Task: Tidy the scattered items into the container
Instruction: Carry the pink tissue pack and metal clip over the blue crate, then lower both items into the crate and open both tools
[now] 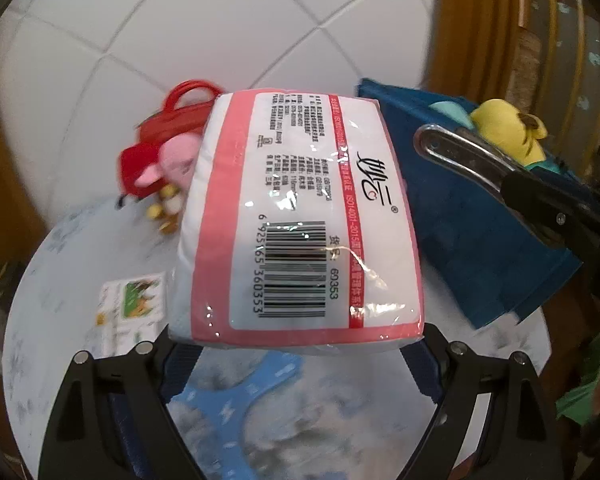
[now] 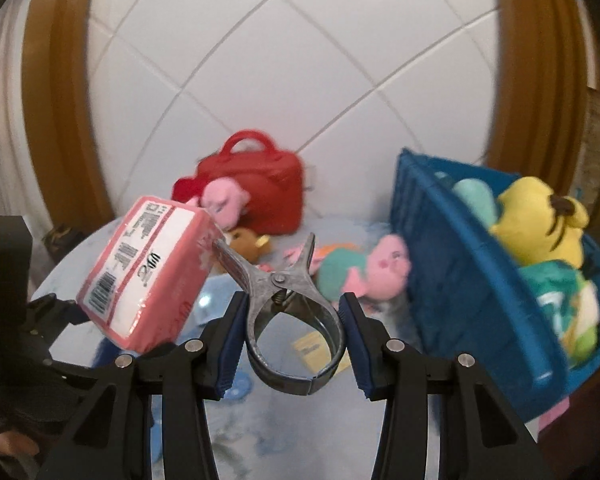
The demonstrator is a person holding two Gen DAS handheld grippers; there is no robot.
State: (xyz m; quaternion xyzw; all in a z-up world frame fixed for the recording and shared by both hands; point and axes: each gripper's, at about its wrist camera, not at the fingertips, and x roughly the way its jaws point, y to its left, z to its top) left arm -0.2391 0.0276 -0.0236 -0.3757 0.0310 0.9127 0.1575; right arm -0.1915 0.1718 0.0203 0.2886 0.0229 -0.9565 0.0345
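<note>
my left tongs [image 1: 296,344] clenched on a tissue pack [image 1: 296,216] above the table [image 1: 60,280], my right tongs [image 2: 292,344] gripping a metal clamp [image 2: 288,300], blue crate [image 2: 472,280] of plush toys right, red bag [image 2: 260,188] and pink plush [image 2: 380,268] beyond

The left claw [image 1: 296,354] is built of matte black plastic arms with long triangular cut-outs, each arm carrying two round silver screw heads near its top. Dark navy ribbed pads [image 1: 178,368] line the inner faces of its fingers. The right claw [image 2: 294,332] has the same make: black angular arms, paired silver screws, and blue ribbed pads [image 2: 232,344] along the inside edges. Left of the right claw, the other gripper's black body shows, and below it a black-gloved hand [image 2: 8,432] with a strip of bare skin at the frame's edge.
</note>
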